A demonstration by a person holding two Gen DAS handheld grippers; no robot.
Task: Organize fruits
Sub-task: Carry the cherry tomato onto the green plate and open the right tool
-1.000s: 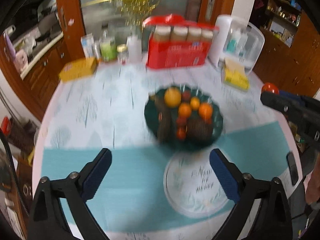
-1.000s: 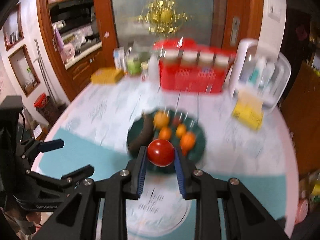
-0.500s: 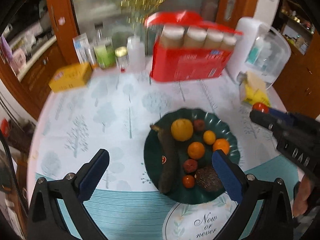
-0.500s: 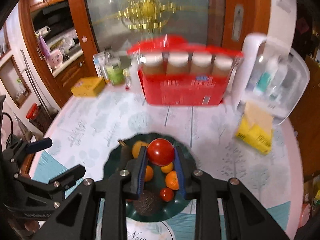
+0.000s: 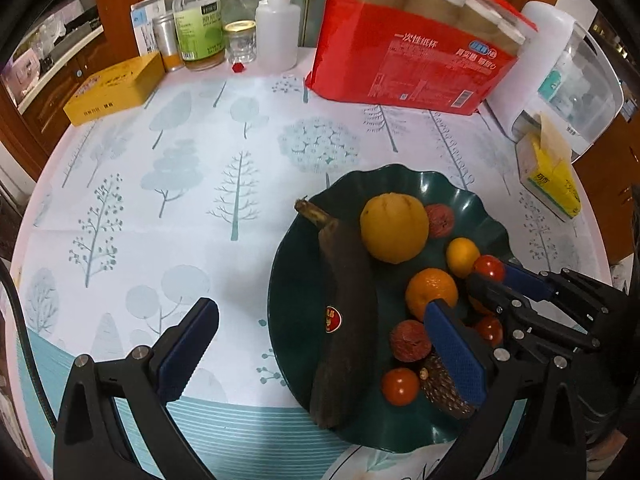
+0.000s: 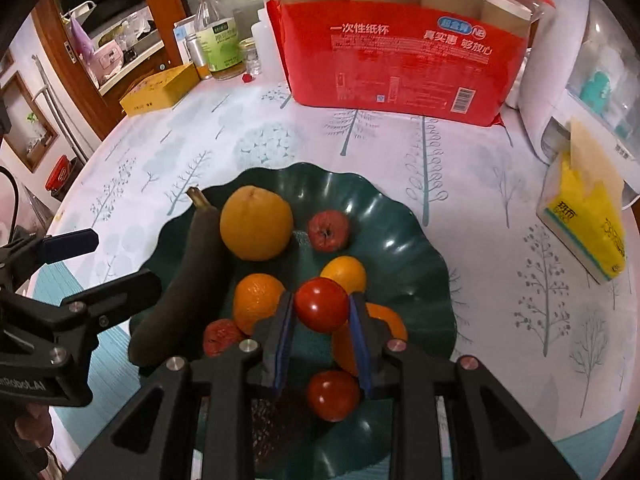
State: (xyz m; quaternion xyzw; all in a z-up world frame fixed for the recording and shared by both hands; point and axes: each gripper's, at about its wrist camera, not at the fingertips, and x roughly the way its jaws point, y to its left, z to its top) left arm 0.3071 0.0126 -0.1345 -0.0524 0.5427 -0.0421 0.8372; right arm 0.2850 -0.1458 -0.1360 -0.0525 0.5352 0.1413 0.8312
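A dark green wavy plate [image 5: 296,280] [image 6: 404,232] holds a blackened banana [image 5: 348,320] [image 6: 192,280], a large yellow orange [image 5: 394,226] [image 6: 256,222], small oranges, red dates and tomatoes. My right gripper [image 6: 322,308] is shut on a red tomato [image 6: 322,305] [image 5: 489,268], low over the plate among the fruit. My left gripper [image 5: 320,352] is open and empty, its jaws straddling the plate's left half just above the banana.
A red pack of paper cups [image 5: 416,56] stands behind the plate. A yellow tissue pack [image 6: 588,228] and a white appliance [image 6: 580,60] are at the right. Bottles [image 5: 200,20] and a yellow box [image 5: 116,88] stand at the back left.
Both grippers moved forward and down toward the plate. The right gripper carried the tomato down among the fruit on the plate.
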